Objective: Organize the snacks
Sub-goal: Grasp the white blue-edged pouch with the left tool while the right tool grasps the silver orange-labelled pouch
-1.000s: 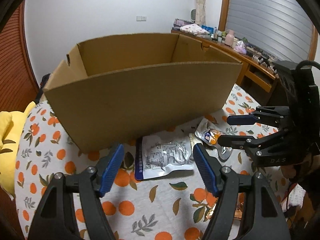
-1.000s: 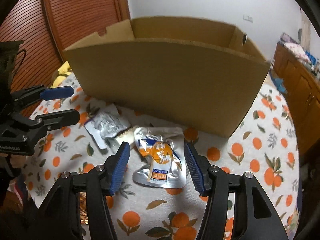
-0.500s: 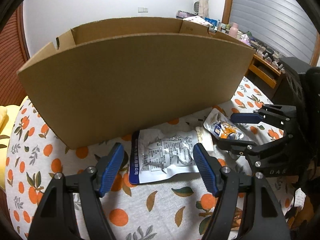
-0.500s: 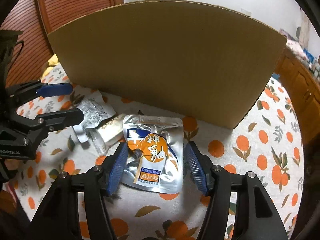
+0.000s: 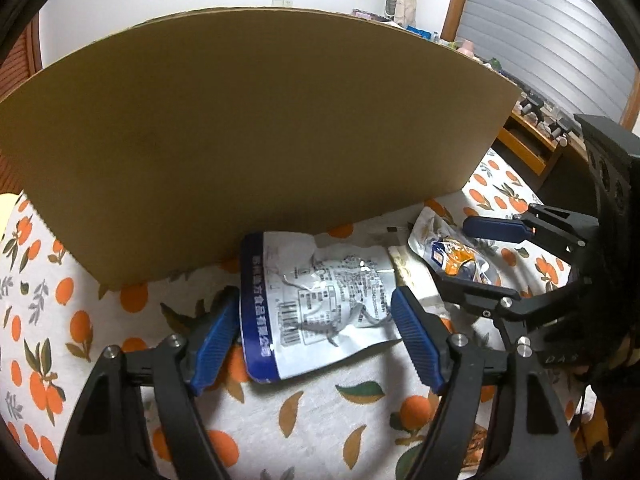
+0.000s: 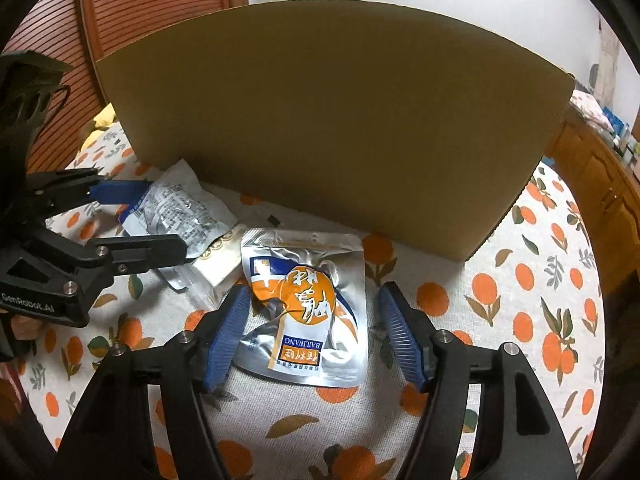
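Observation:
A white and blue snack packet (image 5: 316,300) lies flat on the orange-print tablecloth (image 5: 320,420) in front of a large cardboard box (image 5: 248,132). My left gripper (image 5: 316,320) is open, low over the cloth, with a finger on each side of this packet. A silver and orange snack pouch (image 6: 308,304) lies to its right. My right gripper (image 6: 312,328) is open and straddles this pouch. A small cream packet (image 6: 220,260) lies between the two snacks. The box (image 6: 332,128) hides its own inside.
The box wall stands close behind both snacks. The right gripper shows at the right of the left wrist view (image 5: 476,256), and the left gripper at the left of the right wrist view (image 6: 136,220). A wooden sideboard (image 6: 600,176) stands to the right.
Both grippers have moved down and forward toward the table. Each snack now lies between its gripper's open fingers. The box top has risen out of sight.

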